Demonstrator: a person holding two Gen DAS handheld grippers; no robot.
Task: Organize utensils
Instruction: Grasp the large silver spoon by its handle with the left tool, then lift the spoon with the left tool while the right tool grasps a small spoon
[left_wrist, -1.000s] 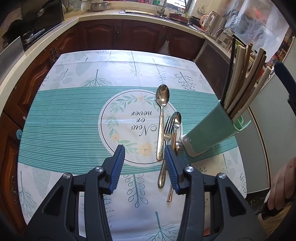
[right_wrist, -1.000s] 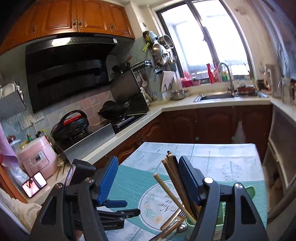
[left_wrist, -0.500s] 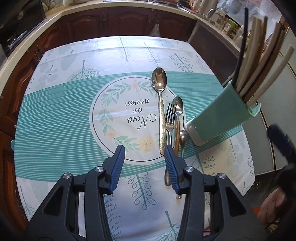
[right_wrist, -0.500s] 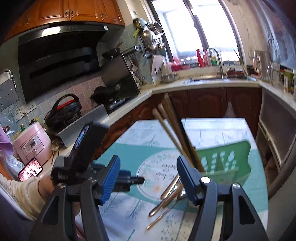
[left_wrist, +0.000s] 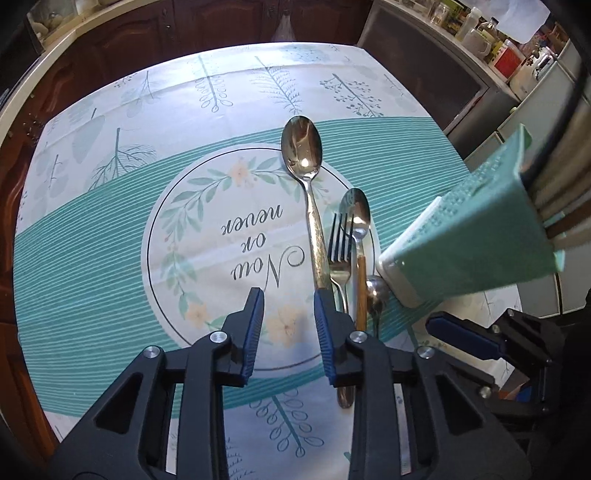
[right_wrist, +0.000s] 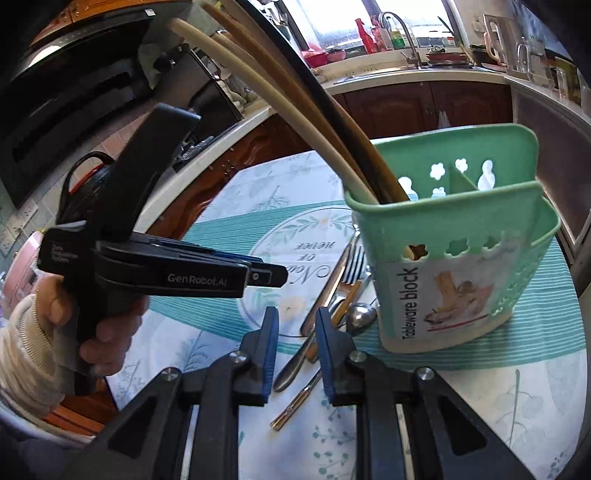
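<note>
**What sits around my workspace**

My bench (left_wrist: 110, 258) wears a cloth of teal stripes and leaf prints, with a round wreath (left_wrist: 207, 206) framing the words "Now or never". Dark wooden cabinets (right_wrist: 424, 107) run under a pale worktop beyond it. A sink tap (right_wrist: 400, 33) stands by the bright window, with a red bottle (right_wrist: 361, 31) beside it. At my far left I see a black range hood (right_wrist: 62, 99), and lower down a pink cooker (right_wrist: 20, 266), partly hidden.

The chopsticks (right_wrist: 280, 92) run off the top edge, tips unseen. The small spoon's (left_wrist: 375, 291) handle hides behind the left gripper's finger (left_wrist: 328, 332).
</note>
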